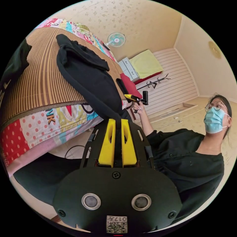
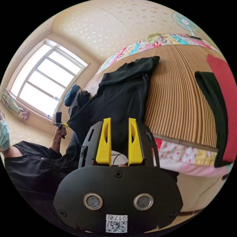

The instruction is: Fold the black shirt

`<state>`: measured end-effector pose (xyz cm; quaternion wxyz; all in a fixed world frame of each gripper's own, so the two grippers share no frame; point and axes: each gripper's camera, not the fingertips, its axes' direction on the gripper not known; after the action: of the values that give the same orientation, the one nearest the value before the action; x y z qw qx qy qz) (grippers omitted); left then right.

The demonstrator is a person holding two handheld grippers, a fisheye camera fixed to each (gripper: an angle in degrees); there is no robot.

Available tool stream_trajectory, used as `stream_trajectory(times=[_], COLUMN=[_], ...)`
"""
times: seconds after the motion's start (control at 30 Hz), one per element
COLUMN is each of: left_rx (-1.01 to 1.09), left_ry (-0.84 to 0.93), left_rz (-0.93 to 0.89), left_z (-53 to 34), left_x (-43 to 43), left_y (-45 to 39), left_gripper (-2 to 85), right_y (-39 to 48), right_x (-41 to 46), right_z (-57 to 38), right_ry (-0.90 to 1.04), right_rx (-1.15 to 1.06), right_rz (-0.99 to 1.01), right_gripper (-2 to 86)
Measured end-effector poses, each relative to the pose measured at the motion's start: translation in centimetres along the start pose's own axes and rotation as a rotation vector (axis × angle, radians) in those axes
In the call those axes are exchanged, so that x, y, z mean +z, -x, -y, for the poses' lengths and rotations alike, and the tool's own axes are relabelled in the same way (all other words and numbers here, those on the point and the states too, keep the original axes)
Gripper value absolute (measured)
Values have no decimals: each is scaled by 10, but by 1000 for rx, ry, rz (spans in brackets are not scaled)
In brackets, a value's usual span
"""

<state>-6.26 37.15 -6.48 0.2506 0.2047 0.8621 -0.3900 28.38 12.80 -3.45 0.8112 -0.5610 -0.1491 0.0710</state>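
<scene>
The black shirt [image 1: 86,71] lies on the striped bamboo mat [image 1: 44,81] of a bed, and one end of it is drawn off the bed's edge. My left gripper [image 1: 118,121] is shut on that end, with the cloth pinched between the yellow jaws. The right gripper view has the shirt [image 2: 123,98] hanging over the bed's edge. There my right gripper [image 2: 119,122] stands open, its jaws apart on either side of the hem. A hand holds the other gripper [image 2: 60,123] at the shirt's corner.
A person in a black top [image 1: 187,158] sits close by the bed. A red and a dark garment [image 2: 217,98] lie on the mat, and another dark garment [image 1: 14,64] lies at its far side. The patterned quilt [image 1: 37,128] hangs over the bed's edge. A fan [image 1: 116,39] is on the wall.
</scene>
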Motion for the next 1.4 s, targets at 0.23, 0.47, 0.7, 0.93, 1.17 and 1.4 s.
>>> stream_trajectory(times=[0.23,0.47,0.7,0.93,1.17,1.4], left_rx=[5,-10,1,12,98,80], left_ry=[-69,-122,-171,-217,-274,-215], left_rz=[-101,-119,-148,-190,-149,-127], left_z=[13,17,22,25,37,41], left_x=[-8,-11,-14,-12,-14,20], left_y=[-12,-28,-42,-53,-87,-101], left_gripper=[45,43,44,44,43,43], right_y=[-12,22,36,19,57,97], right_x=[-15,-11,-46,-156,-284,-212], right_z=[-38,31,71,60,71,155], right_ry=[87,245,332,-14,-595,6], right_rx=[123,130,67,102,-97,172], right_rz=[3,-57,45,575,862,137], right_gripper=[106,127,141,149,154,141])
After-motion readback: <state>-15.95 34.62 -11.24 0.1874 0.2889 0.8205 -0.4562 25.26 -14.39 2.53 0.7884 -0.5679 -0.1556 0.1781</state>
